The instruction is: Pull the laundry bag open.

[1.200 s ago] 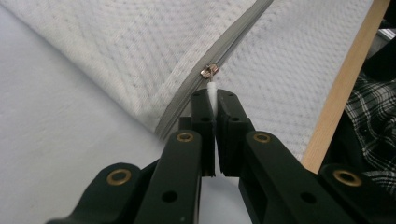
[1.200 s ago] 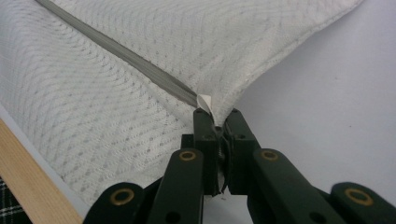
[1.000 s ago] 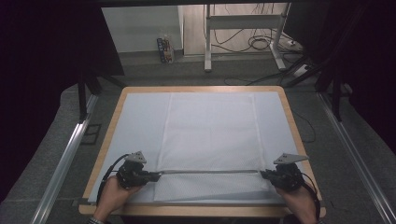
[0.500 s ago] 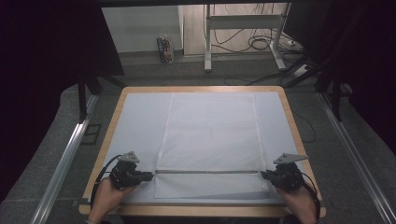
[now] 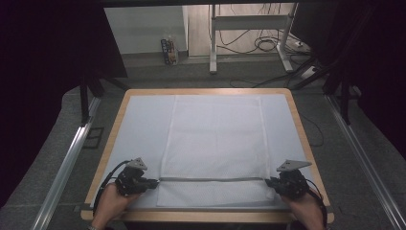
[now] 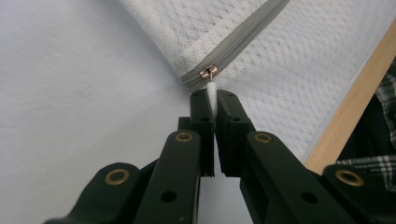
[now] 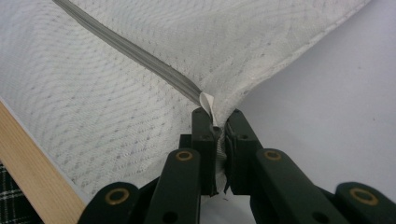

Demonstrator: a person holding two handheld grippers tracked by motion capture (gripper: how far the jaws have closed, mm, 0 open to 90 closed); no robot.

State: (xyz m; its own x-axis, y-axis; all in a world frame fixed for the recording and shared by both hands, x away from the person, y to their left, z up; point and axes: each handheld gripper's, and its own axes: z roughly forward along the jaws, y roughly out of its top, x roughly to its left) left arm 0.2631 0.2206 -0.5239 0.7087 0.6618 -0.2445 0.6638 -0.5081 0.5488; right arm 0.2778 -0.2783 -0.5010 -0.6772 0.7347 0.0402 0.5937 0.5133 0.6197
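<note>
A white mesh cloth cover (image 5: 215, 134) lies flat on the table's pale mat (image 5: 139, 124), with a grey zipper (image 5: 213, 179) running across its near end. My left gripper (image 5: 155, 181) sits at the zipper's left end. In the left gripper view it (image 6: 212, 95) is shut on the white pull tab (image 6: 211, 89) hanging from the brass slider (image 6: 208, 72). At the zipper's right end, my right gripper (image 5: 269, 182) (image 7: 217, 116) is shut on the cover's edge (image 7: 205, 100), where the grey zipper tape (image 7: 140, 56) ends.
The table has a wooden rim (image 5: 201, 91); its near edge (image 6: 345, 98) lies close behind both hands. Metal rails (image 5: 67, 158) flank the table on the floor. A desk frame and cables (image 5: 249, 43) stand beyond the far edge.
Both grippers and the zipper line have shifted slightly toward the table's near edge. The left gripper has also edged a little to the left. Both stay shut.
</note>
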